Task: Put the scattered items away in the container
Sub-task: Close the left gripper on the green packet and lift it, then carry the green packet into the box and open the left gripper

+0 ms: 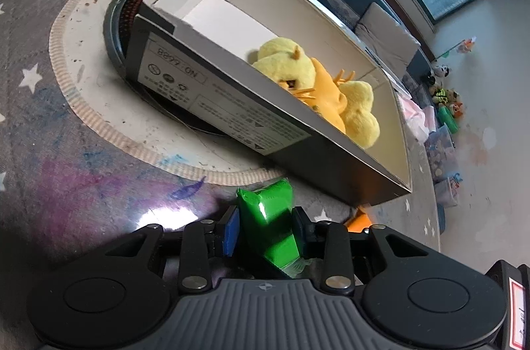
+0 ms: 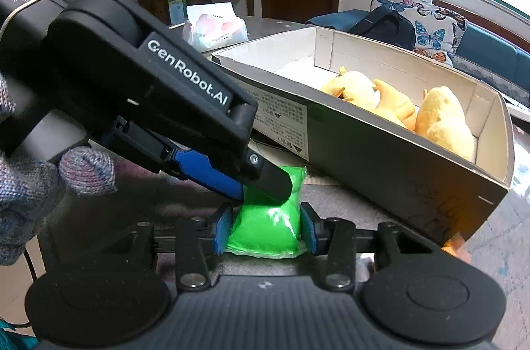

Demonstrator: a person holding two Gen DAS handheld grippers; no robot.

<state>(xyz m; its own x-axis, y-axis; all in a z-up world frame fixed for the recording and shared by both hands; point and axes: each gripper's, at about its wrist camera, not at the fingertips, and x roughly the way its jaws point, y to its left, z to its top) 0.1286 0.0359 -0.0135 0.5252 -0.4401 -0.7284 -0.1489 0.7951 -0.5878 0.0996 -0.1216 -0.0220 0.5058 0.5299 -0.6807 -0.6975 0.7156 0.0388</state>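
A green plastic packet (image 1: 265, 210) lies on the table in front of an open cardboard box (image 1: 232, 94). In the left wrist view my left gripper (image 1: 266, 227) has its blue pads pressed on both sides of the packet. The right wrist view shows my right gripper (image 2: 266, 230) shut on the near end of the same packet (image 2: 265, 224), while the left gripper (image 2: 265, 187) clamps its far end from the left. A yellow plush toy (image 1: 288, 68) with orange parts lies inside the box (image 2: 364, 157).
The box rests on a black round object (image 1: 116, 18) on a round mat (image 1: 76, 58). An orange item (image 1: 359, 222) peeks from under the box's near corner. A tissue pack (image 2: 215, 28) sits behind. A gloved hand (image 2: 33, 184) holds the left gripper. Toys (image 1: 444, 94) lie on the floor.
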